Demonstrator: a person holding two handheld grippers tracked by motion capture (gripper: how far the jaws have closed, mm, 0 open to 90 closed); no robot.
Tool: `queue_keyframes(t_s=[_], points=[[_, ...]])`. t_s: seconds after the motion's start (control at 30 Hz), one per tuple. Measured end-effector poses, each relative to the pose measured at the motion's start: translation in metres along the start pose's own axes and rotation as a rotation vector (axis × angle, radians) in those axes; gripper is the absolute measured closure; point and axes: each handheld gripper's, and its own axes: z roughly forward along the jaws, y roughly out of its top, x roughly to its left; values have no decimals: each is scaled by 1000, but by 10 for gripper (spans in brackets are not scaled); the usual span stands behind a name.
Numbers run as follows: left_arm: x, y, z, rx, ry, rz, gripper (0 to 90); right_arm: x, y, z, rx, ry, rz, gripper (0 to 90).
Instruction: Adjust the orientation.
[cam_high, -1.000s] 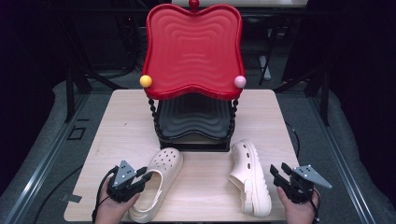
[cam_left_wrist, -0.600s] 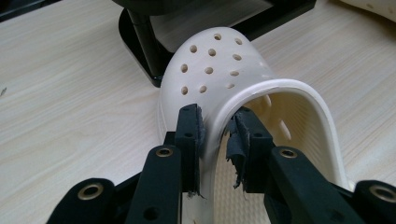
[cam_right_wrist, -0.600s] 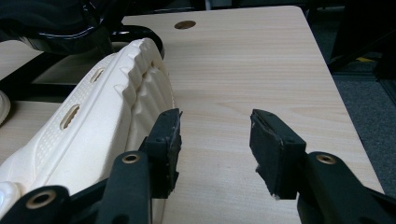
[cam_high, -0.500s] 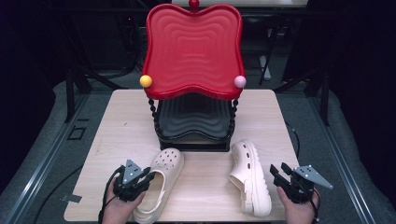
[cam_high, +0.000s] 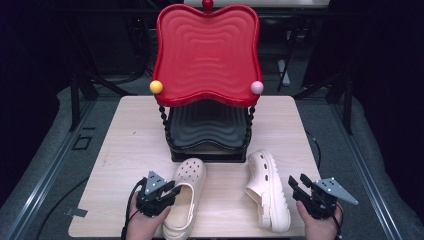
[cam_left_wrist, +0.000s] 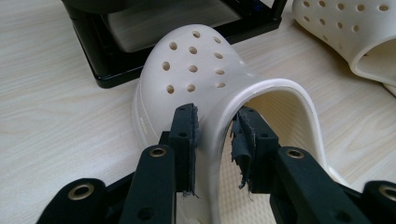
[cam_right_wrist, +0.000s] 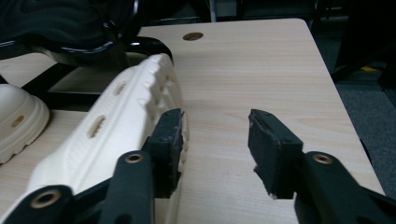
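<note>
Claws first. The left gripper (cam_left_wrist: 215, 135) has its two black jaws on either side of the rim of the left shoe (cam_left_wrist: 201, 74). One jaw is outside the shoe wall and the other is inside the opening. The pads sit right against the rim, so the jaws look closed on it. In the high view the left gripper (cam_high: 162, 192) sits at the side of the left shoe (cam_high: 187, 195), near the front edge of the table (cam_high: 120, 150).

The right gripper (cam_right_wrist: 215, 140) has its jaws wide apart, with bare table between them. It holds nothing. One jaw sits just beside the bumpy sole of the right shoe (cam_right_wrist: 116, 126); I cannot tell if it touches. In the high view the right gripper (cam_high: 302, 187) is a little way to the right of the right shoe (cam_high: 267, 190).

Both shoes are cream, with little round holes on top. The left shoe lies flat with its toe pointing at the stand. The right shoe lies tipped on its side, so its ridged sole faces the right gripper. The two shoes are apart, with bare wood between them.

Behind the shoes stands a shelf rack (cam_high: 207, 135) with a black tray low down and a big red tray (cam_high: 207, 50) on top. The red tray has wavy rings in it. A yellow ball (cam_high: 156, 86) sits at one corner and a pink ball (cam_high: 257, 87) at the other. The toes of both shoes are close to the black base of the rack.
</note>
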Motion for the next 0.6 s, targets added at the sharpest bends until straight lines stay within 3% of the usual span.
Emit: queue_keyframes(t_s=[0.1,0.23,0.27,0.3,0.33,0.6], points=[[5,-4,-1,-22,-43,-25,664,9,5,-5,8,30,-19,653],[13,-8,-6,-44,-84,-60,629,24,10,-10,15,64,-80,784],[14,-8,-7,-48,-80,-64,627,29,12,-11,36,76,-109,809],[16,-9,-9,-55,-83,-72,627,32,11,-10,18,82,-121,817],[18,-9,-11,-50,-88,-76,620,37,11,-9,45,100,-143,828],[32,-11,-21,-91,-73,-97,602,56,7,-1,107,160,-225,889]])
